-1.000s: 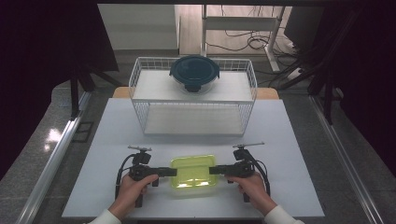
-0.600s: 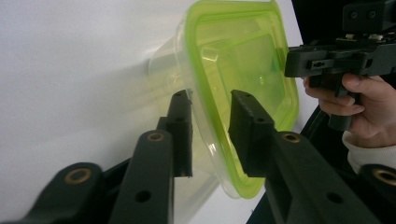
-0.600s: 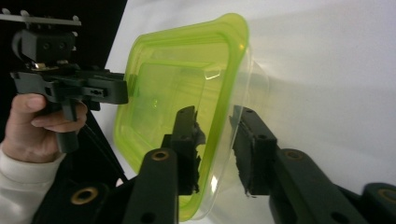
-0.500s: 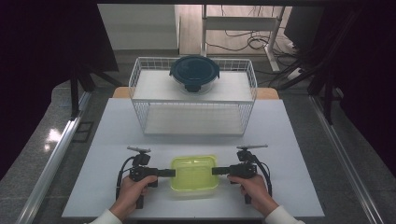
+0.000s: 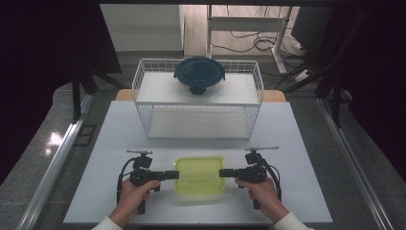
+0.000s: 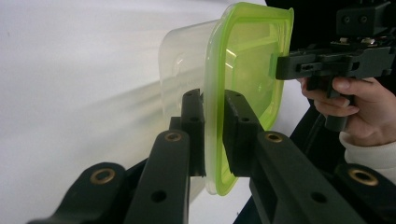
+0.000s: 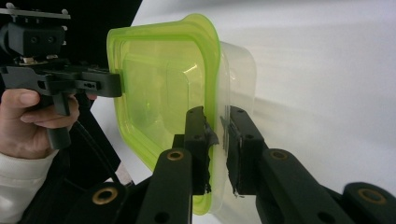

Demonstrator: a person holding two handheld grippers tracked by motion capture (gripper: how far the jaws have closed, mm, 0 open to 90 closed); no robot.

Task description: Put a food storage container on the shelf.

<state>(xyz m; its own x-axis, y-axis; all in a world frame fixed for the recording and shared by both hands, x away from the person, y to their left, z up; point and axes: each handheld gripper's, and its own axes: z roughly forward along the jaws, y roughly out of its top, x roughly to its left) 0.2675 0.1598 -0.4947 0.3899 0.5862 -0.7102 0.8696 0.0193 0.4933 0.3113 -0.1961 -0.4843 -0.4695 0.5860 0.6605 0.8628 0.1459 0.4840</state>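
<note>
A clear rectangular container with a lime-green lid [image 5: 200, 175] sits low over the white table [image 5: 119, 134], near its front edge. My left gripper [image 5: 176, 175] is shut on the left rim of the lid, and my right gripper [image 5: 221, 172] is shut on the right rim. In the left gripper view the jaws pinch the container's lid edge [image 6: 243, 60], with the right gripper [image 6: 280, 67] on the far rim. The right gripper view shows the container [image 7: 163, 84] gripped the same way, with the left gripper [image 7: 119, 84] opposite. Whether the base touches the table I cannot tell.
A white wire rack [image 5: 198, 122] stands at the back of the table. On its upper shelf is a round container with a dark blue lid [image 5: 199, 75]. Bare table lies between the rack and the green-lidded container. Dark curtains hang at both sides.
A second ago the lid was tilted and caught glare; it has since levelled out. Both grippers have kept their hold and barely shifted.
</note>
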